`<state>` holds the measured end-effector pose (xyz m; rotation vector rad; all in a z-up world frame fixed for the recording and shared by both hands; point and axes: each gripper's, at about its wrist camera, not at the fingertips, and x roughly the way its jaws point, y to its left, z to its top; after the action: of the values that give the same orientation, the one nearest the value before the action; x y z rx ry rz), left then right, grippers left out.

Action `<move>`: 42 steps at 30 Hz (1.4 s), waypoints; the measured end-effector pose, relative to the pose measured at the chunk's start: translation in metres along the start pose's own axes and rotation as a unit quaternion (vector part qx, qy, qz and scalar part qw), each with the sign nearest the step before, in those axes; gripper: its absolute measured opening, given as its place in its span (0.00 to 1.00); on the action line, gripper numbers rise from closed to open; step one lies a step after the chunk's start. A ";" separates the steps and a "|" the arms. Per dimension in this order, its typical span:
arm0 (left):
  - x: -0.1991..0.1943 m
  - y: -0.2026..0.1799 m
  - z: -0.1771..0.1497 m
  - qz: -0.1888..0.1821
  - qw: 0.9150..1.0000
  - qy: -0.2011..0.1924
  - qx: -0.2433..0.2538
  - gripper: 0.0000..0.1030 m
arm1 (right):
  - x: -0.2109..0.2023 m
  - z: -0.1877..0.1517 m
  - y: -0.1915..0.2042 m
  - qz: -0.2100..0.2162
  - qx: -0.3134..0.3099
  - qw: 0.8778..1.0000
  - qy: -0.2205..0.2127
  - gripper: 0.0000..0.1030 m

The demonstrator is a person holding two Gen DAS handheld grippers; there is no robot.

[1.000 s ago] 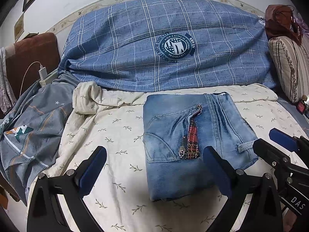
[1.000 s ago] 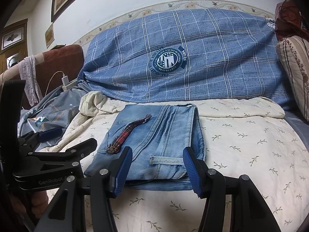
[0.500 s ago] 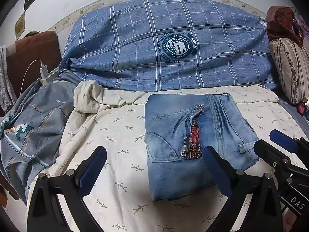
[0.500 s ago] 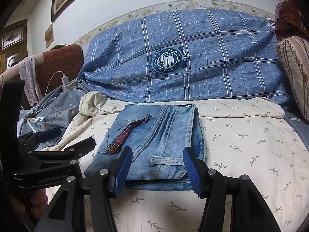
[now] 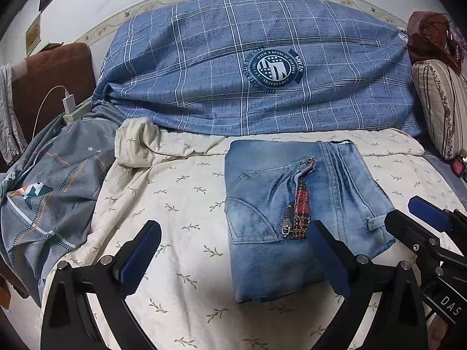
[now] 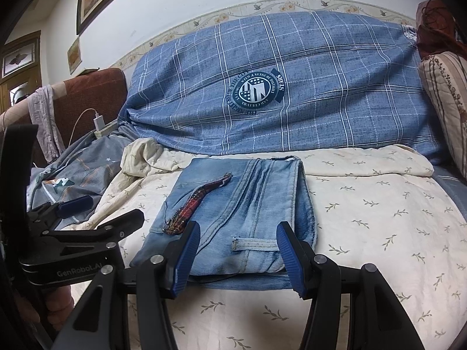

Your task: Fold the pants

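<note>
Light blue jeans (image 5: 294,213) lie folded into a compact rectangle on the cream leaf-print sheet (image 5: 181,204), with an open zip and red plaid lining on top. In the right wrist view the jeans (image 6: 242,210) lie just beyond the fingers. My left gripper (image 5: 233,250) is open and empty, held above the sheet at the jeans' near left edge. My right gripper (image 6: 238,248) is open and empty, its blue pads just short of the jeans' near edge. Each gripper shows in the other's view: the right gripper (image 5: 429,233) and the left gripper (image 6: 81,224).
A large blue checked duvet (image 5: 256,67) is piled behind the jeans. A grey patterned quilt (image 5: 49,192) lies at the left, with a charger and cable (image 5: 68,102) by a brown headboard. A striped pillow (image 5: 440,105) stands at the right.
Both grippers stay open and almost still. The left wrist view has shifted slightly, so the jeans sit a little farther right in it. The jeans have not moved.
</note>
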<state>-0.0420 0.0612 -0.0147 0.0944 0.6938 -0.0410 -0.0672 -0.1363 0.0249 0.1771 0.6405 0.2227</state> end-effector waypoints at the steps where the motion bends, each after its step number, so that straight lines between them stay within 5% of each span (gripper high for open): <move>1: 0.000 0.001 0.000 0.000 1.000 0.000 -0.001 0.97 | 0.001 0.000 0.001 0.001 0.000 1.000 0.001 0.57; 42: -0.005 0.020 -0.002 -0.003 1.000 -0.005 -0.011 0.97 | 0.013 0.000 0.021 0.015 -0.009 1.000 0.004 0.57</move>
<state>-0.0458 0.0814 -0.0110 0.0714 0.6852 -0.0387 -0.0599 -0.1130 0.0224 0.1681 0.6442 0.2585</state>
